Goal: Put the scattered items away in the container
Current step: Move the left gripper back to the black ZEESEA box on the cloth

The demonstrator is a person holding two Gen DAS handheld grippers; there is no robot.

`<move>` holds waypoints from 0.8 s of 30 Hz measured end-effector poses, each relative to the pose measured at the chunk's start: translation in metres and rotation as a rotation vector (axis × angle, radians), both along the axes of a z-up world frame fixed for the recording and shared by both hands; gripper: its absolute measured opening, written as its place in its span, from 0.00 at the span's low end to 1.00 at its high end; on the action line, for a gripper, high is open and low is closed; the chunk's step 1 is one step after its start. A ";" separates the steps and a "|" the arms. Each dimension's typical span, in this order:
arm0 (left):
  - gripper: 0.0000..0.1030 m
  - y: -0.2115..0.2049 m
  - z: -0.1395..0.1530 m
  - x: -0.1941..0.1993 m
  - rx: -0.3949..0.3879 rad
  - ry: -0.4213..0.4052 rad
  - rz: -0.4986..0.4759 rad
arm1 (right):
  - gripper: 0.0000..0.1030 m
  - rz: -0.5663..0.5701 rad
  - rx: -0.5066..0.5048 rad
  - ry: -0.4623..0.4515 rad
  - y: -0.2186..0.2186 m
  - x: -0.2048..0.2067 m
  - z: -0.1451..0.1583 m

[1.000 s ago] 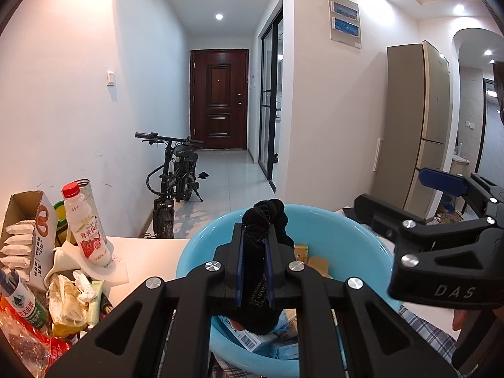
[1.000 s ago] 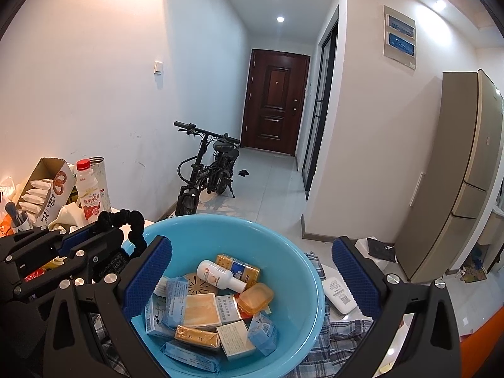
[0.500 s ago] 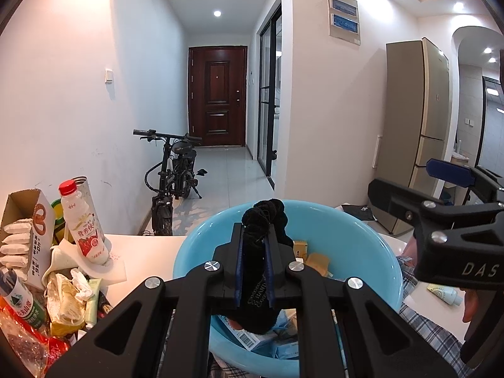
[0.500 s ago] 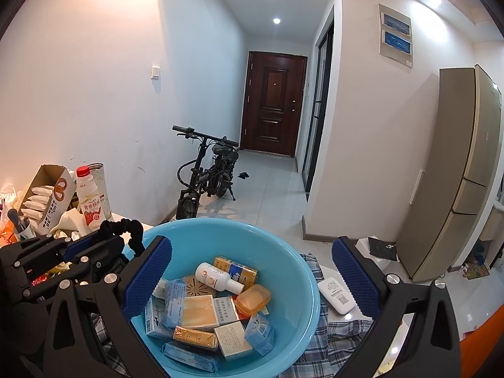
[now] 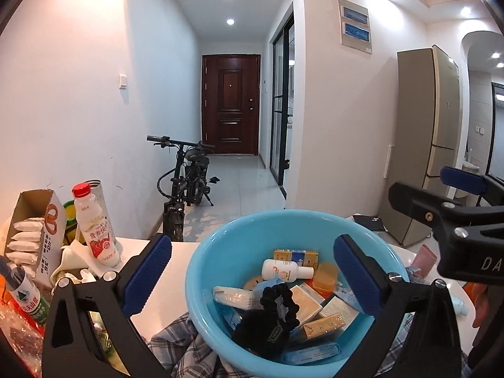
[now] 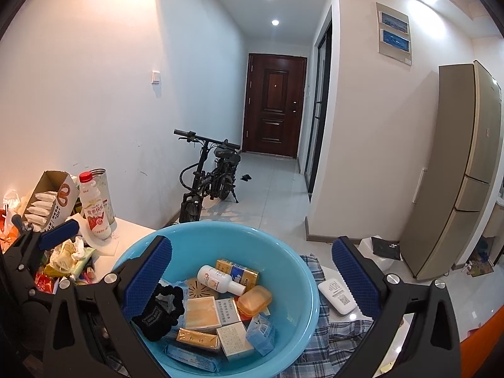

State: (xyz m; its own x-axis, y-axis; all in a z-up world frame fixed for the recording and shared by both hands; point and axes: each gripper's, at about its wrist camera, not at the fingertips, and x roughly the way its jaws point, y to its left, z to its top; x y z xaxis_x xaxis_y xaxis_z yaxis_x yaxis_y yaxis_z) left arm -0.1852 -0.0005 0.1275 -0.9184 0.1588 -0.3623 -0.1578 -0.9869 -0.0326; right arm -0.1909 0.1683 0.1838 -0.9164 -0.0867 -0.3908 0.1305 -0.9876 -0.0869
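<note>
Jaws on the left gripper [image 5: 252,275] were opening, spread wide above the basin with nothing pressed between the blue pads; the right gripper [image 6: 252,275] likewise stood wide apart and empty over the same basin. Beyond the table, a tall beige refrigerator [image 6: 460,170] stood at the right and a dark folding e-bike [image 6: 208,179] leaned by the white wall, with a brown door [image 6: 274,107] at the end of the hall. On the table, the light blue plastic basin [image 5: 217,245] sat on a crumpled plaid cloth [image 6: 343,334]. Left of it stood an open cardboard carton of white sachets [image 5: 37,236] and, just beside that, an upright milk drink bottle with a red cap [image 5: 94,226]. Inside the basin, a black scrunchie with its black card tag [image 5: 267,318] lay on the near left side, resting on the boxes. Around it were a white lotion bottle [image 5: 285,269] lying on its side, a yellow-and-blue carton [image 5: 296,255] behind that, an orange soap case [image 6: 254,300], and several small boxes. A white remote-like device [image 6: 335,296] lay on the cloth just right of the basin, outside it.
</note>
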 end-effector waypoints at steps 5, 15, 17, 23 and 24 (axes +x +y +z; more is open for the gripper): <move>0.99 0.002 -0.002 0.001 0.001 -0.009 -0.020 | 1.00 -0.001 -0.004 0.007 0.000 0.003 0.002; 0.99 0.022 0.003 0.016 -0.119 0.035 0.005 | 1.00 0.039 0.020 0.003 0.000 0.001 -0.001; 0.99 0.024 0.006 0.020 -0.131 0.042 0.008 | 1.00 0.045 0.005 0.005 0.002 0.003 0.001; 0.99 0.024 0.010 0.041 -0.127 0.023 0.002 | 1.00 0.050 -0.028 0.026 0.012 0.009 0.009; 1.00 0.024 0.009 0.046 -0.127 0.018 -0.009 | 1.00 0.048 -0.036 0.024 0.015 0.010 0.010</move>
State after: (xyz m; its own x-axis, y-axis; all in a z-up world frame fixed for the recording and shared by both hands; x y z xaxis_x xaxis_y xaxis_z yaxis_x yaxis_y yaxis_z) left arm -0.1387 0.0232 0.1369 -0.9237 0.1208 -0.3635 -0.1657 -0.9816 0.0950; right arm -0.1808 0.1832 0.1938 -0.9200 -0.1441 -0.3644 0.1757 -0.9829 -0.0547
